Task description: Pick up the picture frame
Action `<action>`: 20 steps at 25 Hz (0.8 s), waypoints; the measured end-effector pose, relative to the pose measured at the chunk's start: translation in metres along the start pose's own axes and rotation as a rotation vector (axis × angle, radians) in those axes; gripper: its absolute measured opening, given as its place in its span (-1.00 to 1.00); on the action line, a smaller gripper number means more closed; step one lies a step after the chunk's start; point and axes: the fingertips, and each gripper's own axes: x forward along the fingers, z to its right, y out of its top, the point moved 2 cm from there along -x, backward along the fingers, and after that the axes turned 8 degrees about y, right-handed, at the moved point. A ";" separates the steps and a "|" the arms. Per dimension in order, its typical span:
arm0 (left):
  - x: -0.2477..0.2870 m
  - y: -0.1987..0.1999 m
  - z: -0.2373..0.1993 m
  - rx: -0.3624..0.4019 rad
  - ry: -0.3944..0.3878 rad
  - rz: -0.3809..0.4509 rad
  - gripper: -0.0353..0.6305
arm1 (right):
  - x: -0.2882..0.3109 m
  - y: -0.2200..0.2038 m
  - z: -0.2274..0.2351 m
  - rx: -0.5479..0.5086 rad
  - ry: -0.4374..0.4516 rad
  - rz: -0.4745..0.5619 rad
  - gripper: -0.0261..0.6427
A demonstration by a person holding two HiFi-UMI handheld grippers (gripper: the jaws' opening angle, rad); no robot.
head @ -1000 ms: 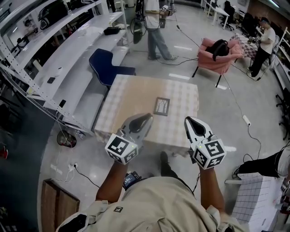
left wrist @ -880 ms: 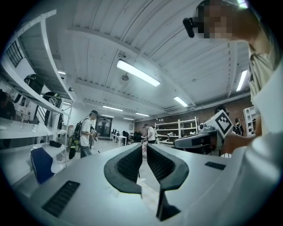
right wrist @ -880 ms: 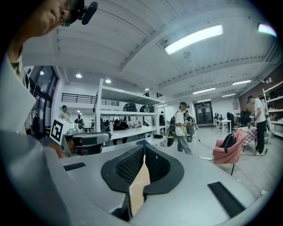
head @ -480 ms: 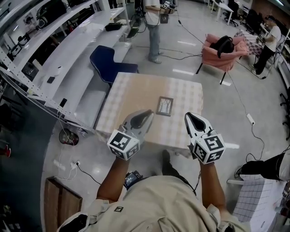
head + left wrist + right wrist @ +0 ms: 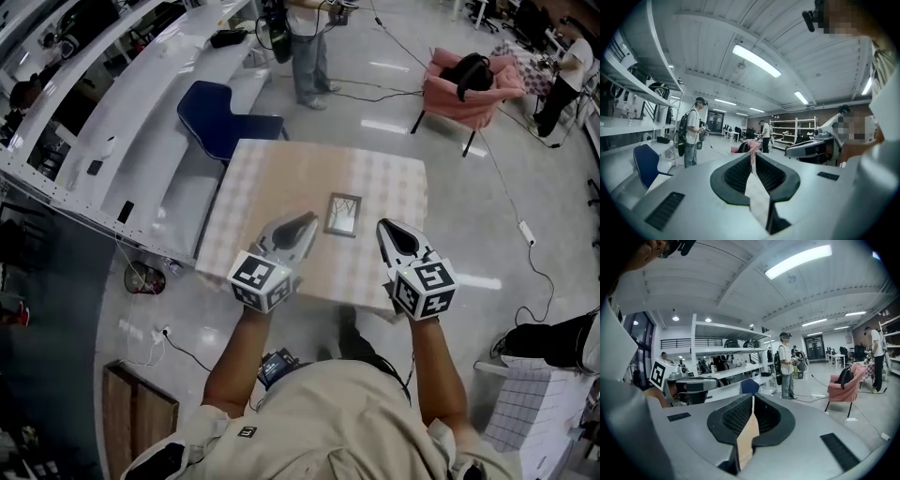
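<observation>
1. Lying flat on the checked table [image 5: 272, 178], the picture frame [image 5: 342, 214] sits right of the tabletop's middle, with nothing touching it.
2. Left gripper [image 5: 302, 225]: jaws drawn together and empty, held over the table's near edge, to the frame's near left.
3. Right gripper [image 5: 387, 228]: jaws likewise closed and empty, to the frame's near right.
4. Blue chair [image 5: 220, 122]: at the table's far-left corner.

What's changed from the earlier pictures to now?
The left gripper and right gripper moved forward over the checked-cloth table, closer to the small dark picture frame. Nothing was taken hold of. The frame stayed flat on the table; both pairs of jaws stayed shut.
</observation>
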 end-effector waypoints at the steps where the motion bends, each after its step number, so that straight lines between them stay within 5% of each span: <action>1: 0.007 -0.003 -0.004 -0.002 0.002 -0.008 -0.77 | 0.006 -0.003 0.005 0.006 -0.001 -0.007 -0.83; 20: 0.116 -0.094 -0.061 -0.081 0.046 -0.216 -0.77 | 0.094 -0.078 0.095 0.138 -0.024 -0.146 -0.83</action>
